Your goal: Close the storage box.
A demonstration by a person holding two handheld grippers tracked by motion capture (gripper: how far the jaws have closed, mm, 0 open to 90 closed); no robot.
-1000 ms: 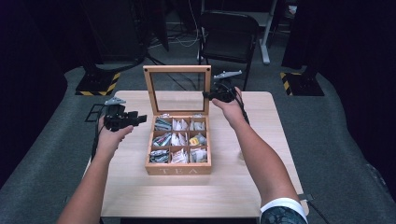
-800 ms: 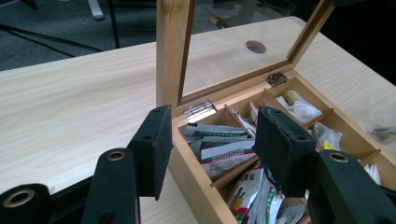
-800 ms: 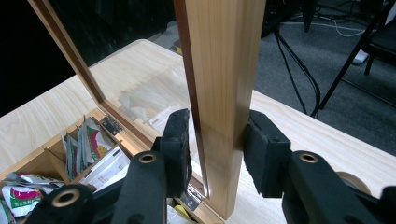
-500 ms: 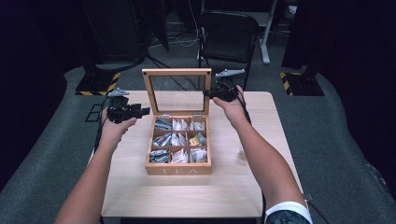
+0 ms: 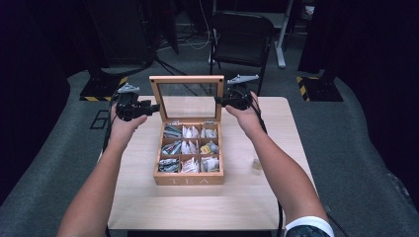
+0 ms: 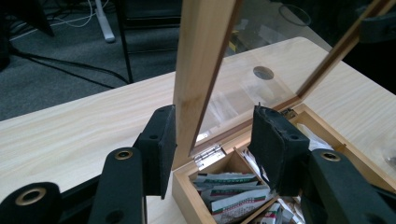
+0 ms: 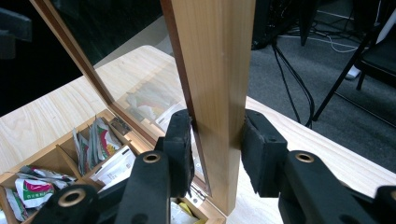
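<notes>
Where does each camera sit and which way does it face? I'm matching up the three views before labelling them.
High view: above the person's side, facing forward and down on the table and tea box; both forearms and tools show.
Left gripper view: on the left tool, looking along its jaws, which straddle the lid frame's side.
Right gripper view: on the right tool, jaws clamping the lid's other side.
All share the upright glass lid and tea bags.

Matt pale wood tea box, glass-paned lid.
</notes>
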